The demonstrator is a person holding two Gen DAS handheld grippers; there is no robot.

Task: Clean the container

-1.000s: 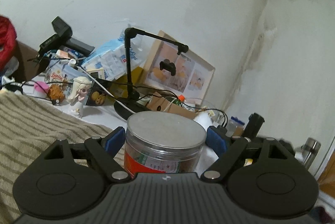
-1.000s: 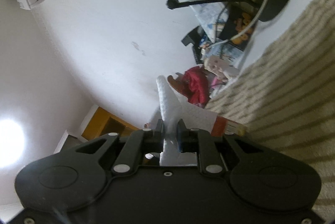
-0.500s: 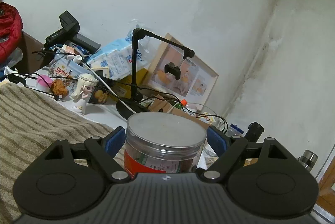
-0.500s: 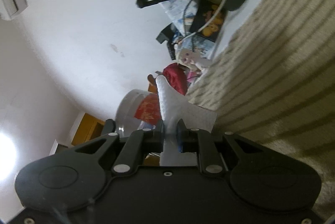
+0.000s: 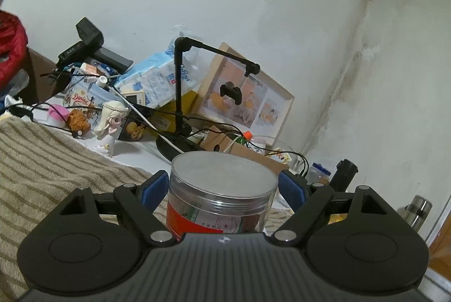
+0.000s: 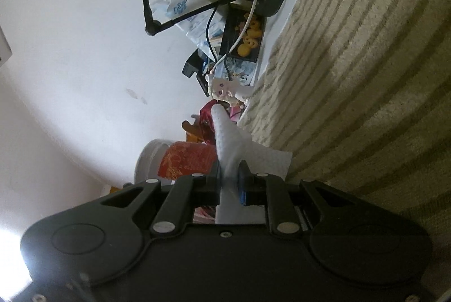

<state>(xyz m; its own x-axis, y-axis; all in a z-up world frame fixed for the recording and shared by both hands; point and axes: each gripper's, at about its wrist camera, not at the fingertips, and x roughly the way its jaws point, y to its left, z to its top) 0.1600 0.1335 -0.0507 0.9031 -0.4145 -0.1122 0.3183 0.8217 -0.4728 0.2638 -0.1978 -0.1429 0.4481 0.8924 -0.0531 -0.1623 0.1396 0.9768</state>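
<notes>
A clear plastic jar (image 5: pixel 222 194) with a grey lid and a red label stands upright between the blue pads of my left gripper (image 5: pixel 224 189), which is shut on it and holds it above the striped towel (image 5: pixel 56 175). In the right wrist view, rolled on its side, my right gripper (image 6: pixel 229 175) is shut on a white paper towel (image 6: pixel 228 144) that sticks out forward. The same jar (image 6: pixel 174 158) lies just left of that paper towel, close to it; whether they touch I cannot tell.
The back of the table is crowded: a black phone stand (image 5: pixel 180 93), a doll figure (image 5: pixel 111 124), a tissue pack (image 5: pixel 152 79), a framed picture (image 5: pixel 248 101), cables, a cardboard box (image 5: pixel 225 144). A steel flask (image 5: pixel 417 209) stands at the right. The white wall is close behind.
The left gripper with the jar has tilted up and shifted a little. In the right wrist view the jar came into sight and now sits closer beside the paper towel.
</notes>
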